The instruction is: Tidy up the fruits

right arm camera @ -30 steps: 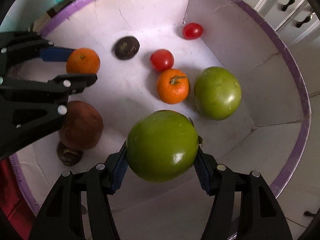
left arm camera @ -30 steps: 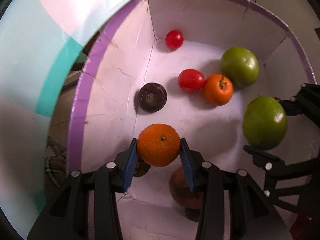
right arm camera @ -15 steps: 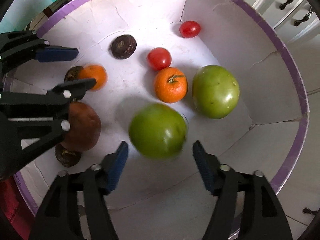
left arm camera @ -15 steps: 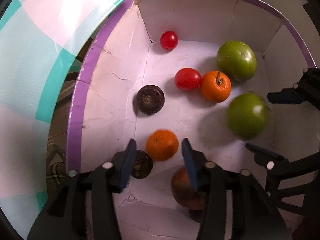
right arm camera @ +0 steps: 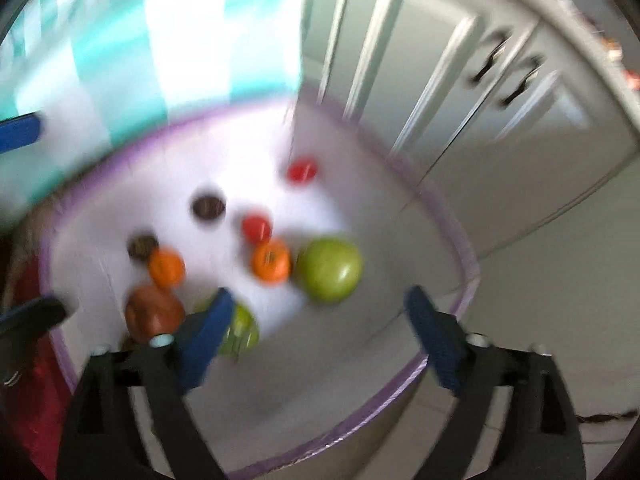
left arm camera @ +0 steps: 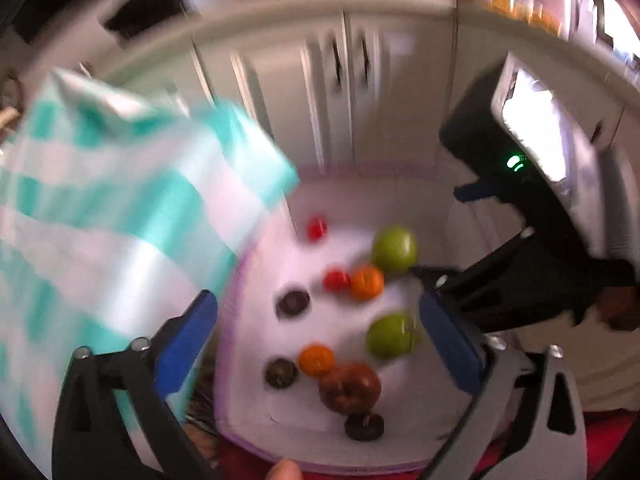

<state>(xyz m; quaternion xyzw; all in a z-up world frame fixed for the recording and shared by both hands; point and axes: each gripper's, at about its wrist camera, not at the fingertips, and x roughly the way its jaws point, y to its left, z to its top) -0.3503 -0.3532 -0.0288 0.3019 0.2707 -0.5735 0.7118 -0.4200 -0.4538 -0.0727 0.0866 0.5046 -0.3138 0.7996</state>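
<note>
A white box with a purple rim [left arm camera: 224, 344] [right arm camera: 460, 240] holds several fruits. In the left wrist view an orange [left arm camera: 316, 359] lies near a brown fruit [left arm camera: 350, 387], and a green fruit [left arm camera: 391, 335] lies to the right. Another orange [left arm camera: 366, 282], a second green fruit [left arm camera: 394, 249], two red tomatoes and dark fruits lie further in. My left gripper [left arm camera: 320, 344] is open and empty, high above the box. My right gripper [right arm camera: 320, 332] is open and empty above the box; it shows in the left wrist view [left arm camera: 472, 232]. Both views are blurred.
A teal and white checked cloth [left arm camera: 100, 216] [right arm camera: 140, 40] hangs at the left of the box. White cabinet doors [left arm camera: 340, 80] [right arm camera: 480, 100] stand behind it. A red surface [left arm camera: 600, 448] lies under the box.
Both grippers have risen well above the box and opened wider. The orange and the green fruit they dropped now lie on the box floor.
</note>
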